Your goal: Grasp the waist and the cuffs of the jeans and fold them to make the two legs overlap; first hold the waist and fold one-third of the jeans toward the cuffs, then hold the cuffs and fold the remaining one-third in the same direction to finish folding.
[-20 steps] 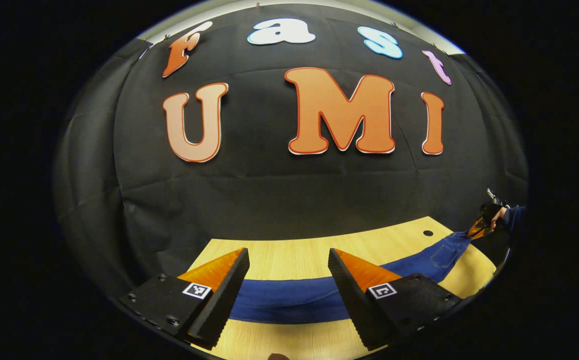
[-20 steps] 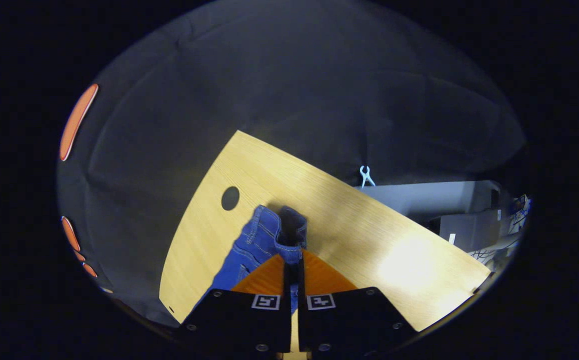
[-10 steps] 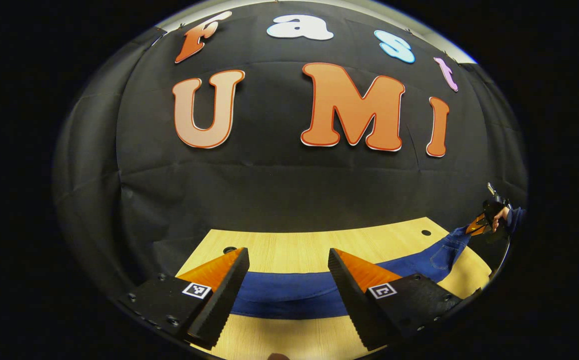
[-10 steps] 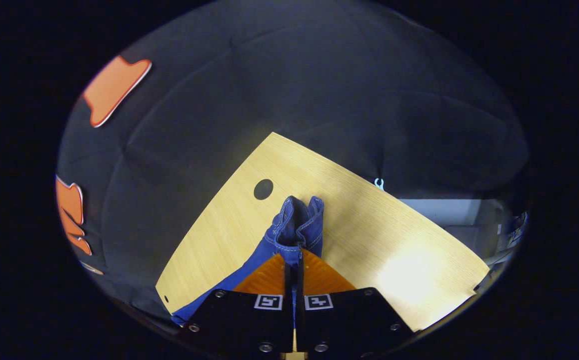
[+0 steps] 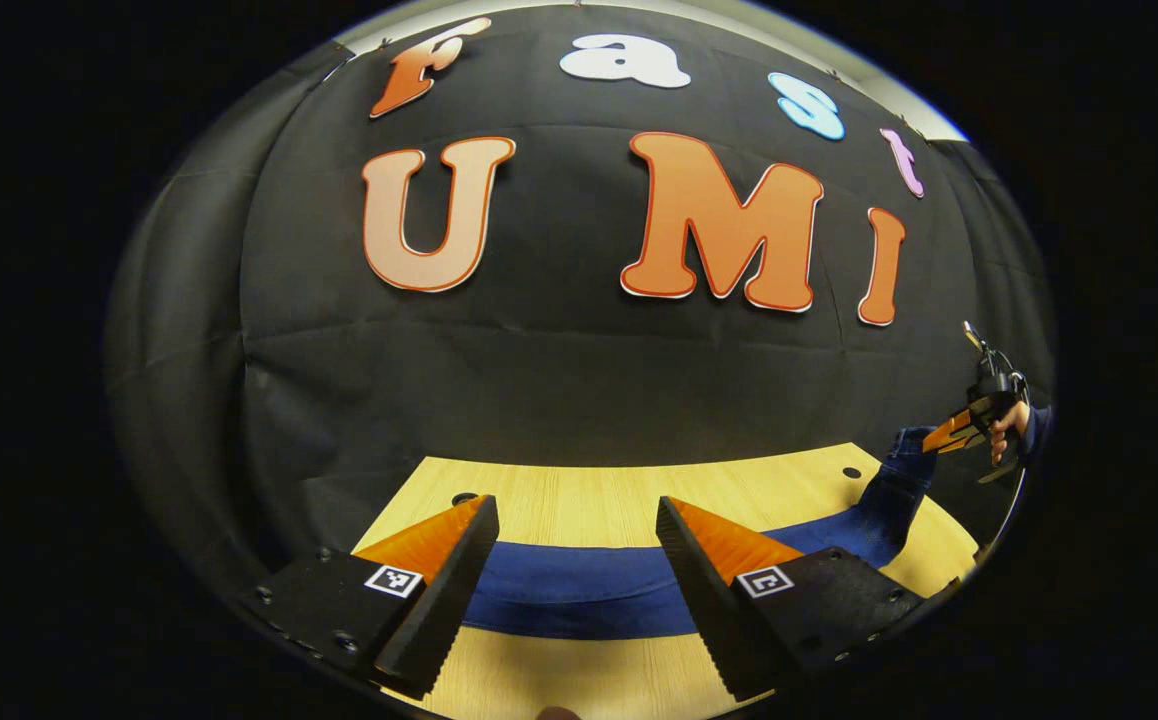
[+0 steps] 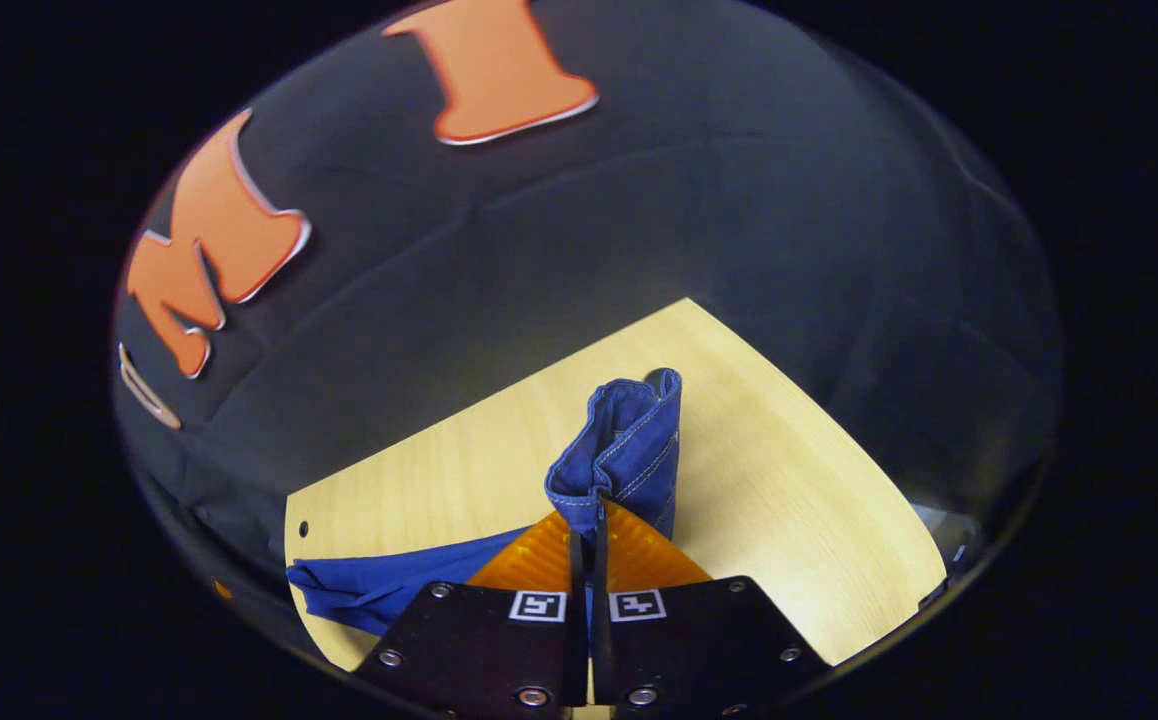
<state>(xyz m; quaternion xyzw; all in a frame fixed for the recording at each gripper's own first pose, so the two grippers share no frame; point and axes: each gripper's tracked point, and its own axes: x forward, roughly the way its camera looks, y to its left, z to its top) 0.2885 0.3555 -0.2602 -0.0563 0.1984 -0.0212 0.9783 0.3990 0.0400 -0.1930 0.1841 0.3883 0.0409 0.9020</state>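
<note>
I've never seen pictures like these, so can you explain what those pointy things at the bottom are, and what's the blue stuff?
Each picture comes from a camera riding on a hand-held gripper, a two-fingered pincher a person carries. In the left gripper view, the left hand-held gripper is open above the blue jeans, which lie on a wooden table. Far right there, a hand holds the other one. In the right gripper view, the right hand-held gripper is shut, pinching one end of the jeans and lifting it off the table.

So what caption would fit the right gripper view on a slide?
The right tool, shut on one end of blue jeans, lifts it above a wooden table.
</note>
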